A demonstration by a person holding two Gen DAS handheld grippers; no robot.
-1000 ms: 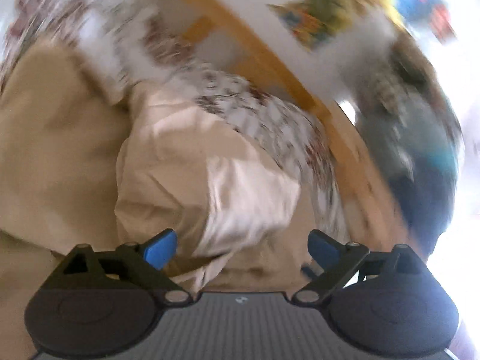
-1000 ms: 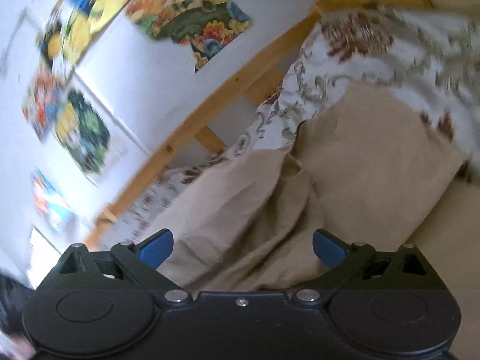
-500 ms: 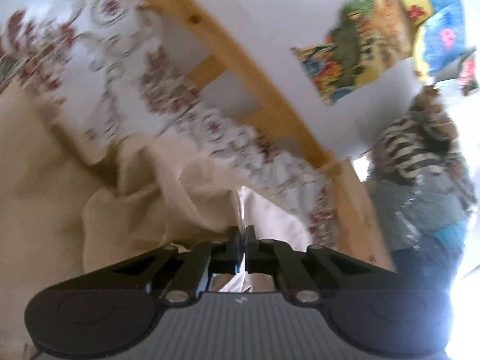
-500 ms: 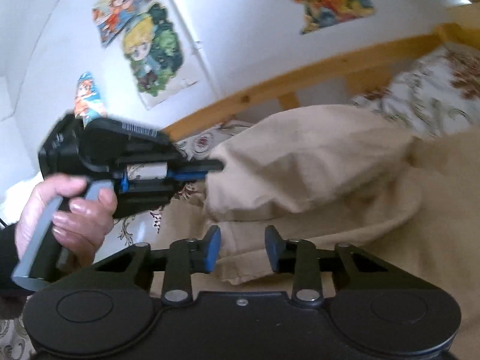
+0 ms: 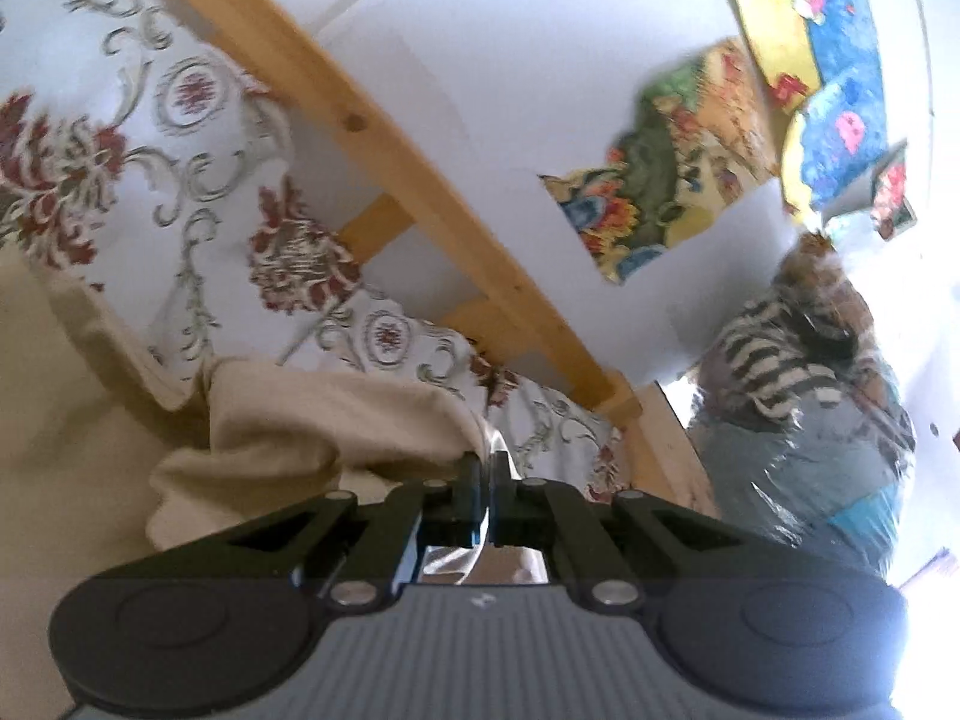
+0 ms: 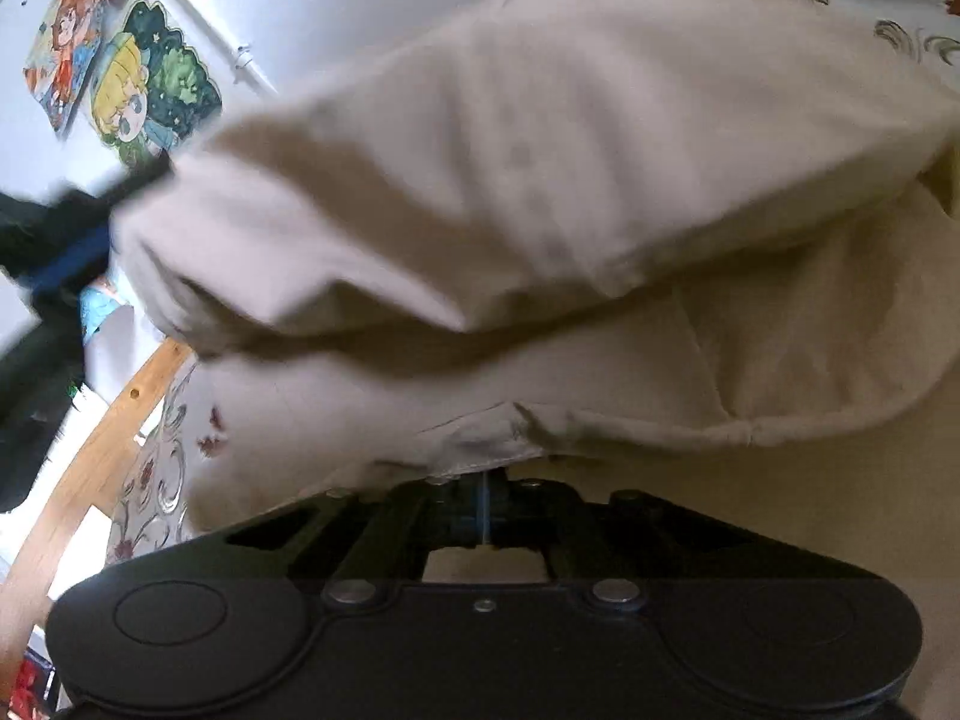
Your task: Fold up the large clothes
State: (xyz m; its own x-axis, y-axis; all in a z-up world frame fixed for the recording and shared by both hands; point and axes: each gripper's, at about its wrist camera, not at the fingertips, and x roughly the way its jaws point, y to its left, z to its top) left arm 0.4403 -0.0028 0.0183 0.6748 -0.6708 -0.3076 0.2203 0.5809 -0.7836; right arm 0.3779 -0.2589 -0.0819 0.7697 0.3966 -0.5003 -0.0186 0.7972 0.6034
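A large beige garment (image 5: 336, 414) lies bunched on the bed. My left gripper (image 5: 485, 468) is shut on a raised fold of it, with pale cloth pinched between the pads and hanging below them. In the right wrist view the same garment (image 6: 540, 180) fills most of the frame, one layer lifted over another. My right gripper (image 6: 483, 498) is closing on the lower hem; its jaws stand nearly together with the cloth edge caught at their tips. The left gripper (image 6: 144, 177) shows as a black and blue blur at the lifted layer's left end.
A floral bed cover (image 5: 180, 180) lies under the garment. The wooden bed rail (image 5: 420, 180) runs behind it along a white wall with colourful posters (image 5: 660, 180). A plastic-wrapped pile with a striped item (image 5: 810, 420) stands past the bed's end.
Both grippers went from wide open to closed on the beige cloth. The left one rose with its fold. The right one moved in close to the lower hem, which now fills its view.
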